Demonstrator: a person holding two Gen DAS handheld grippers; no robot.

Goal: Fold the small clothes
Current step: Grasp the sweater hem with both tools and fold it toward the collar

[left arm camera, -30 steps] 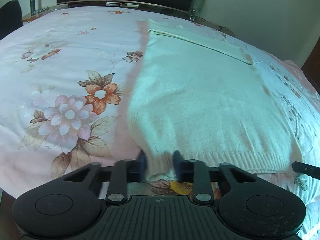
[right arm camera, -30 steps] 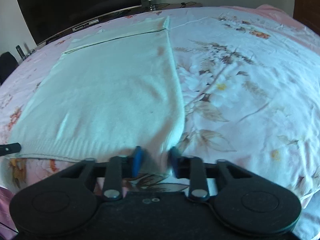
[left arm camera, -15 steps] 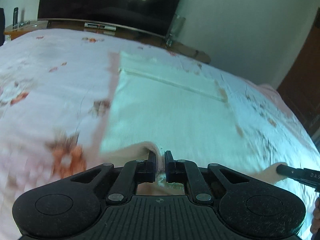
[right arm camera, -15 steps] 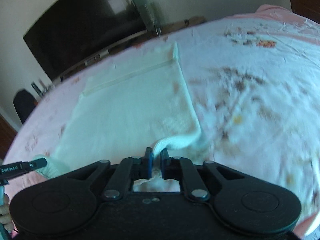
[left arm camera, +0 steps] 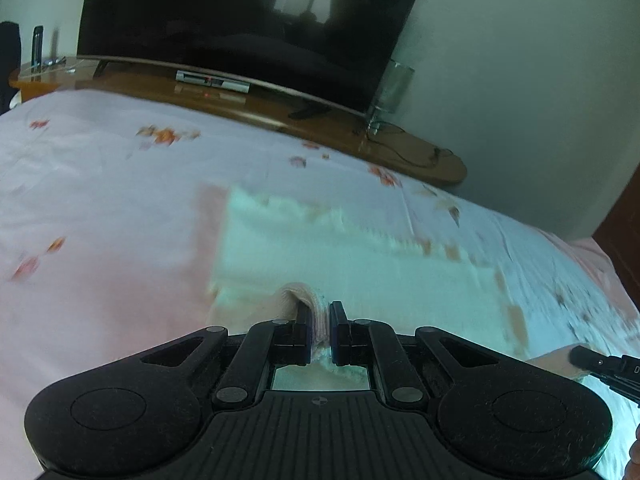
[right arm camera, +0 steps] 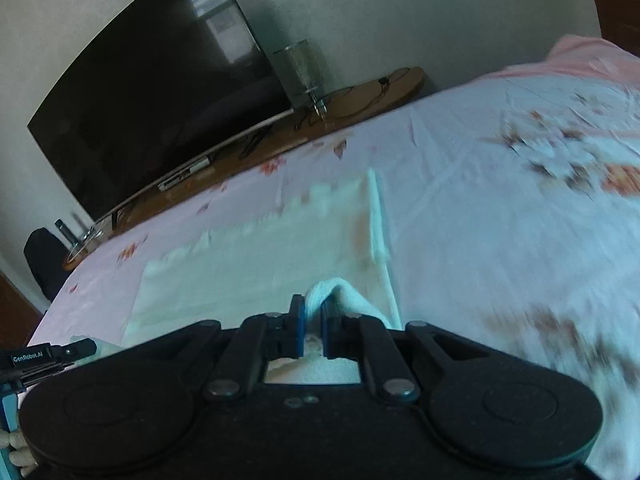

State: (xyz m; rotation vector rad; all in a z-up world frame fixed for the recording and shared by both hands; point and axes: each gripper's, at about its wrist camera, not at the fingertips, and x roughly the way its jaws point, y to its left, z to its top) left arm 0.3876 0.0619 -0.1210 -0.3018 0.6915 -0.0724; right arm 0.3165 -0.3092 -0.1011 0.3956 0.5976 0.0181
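The pale sweater (left arm camera: 360, 276) hem is pinched by the nearly closed left gripper (left arm camera: 320, 330) and right gripper (right arm camera: 313, 326); since earlier, the hem has been lifted higher, toward frame centre.

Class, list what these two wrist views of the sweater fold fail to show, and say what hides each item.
1. Sweater near hem: left wrist view, hidden behind the left gripper body.
2. Sweater's far edge: both views, smeared by motion blur.
3. Bedsheet flower print: right wrist view, blurred.
4. Right gripper: in the left wrist view only one tip shows, cut off by the right edge.
5. Box under the television: left wrist view, too small to identify.
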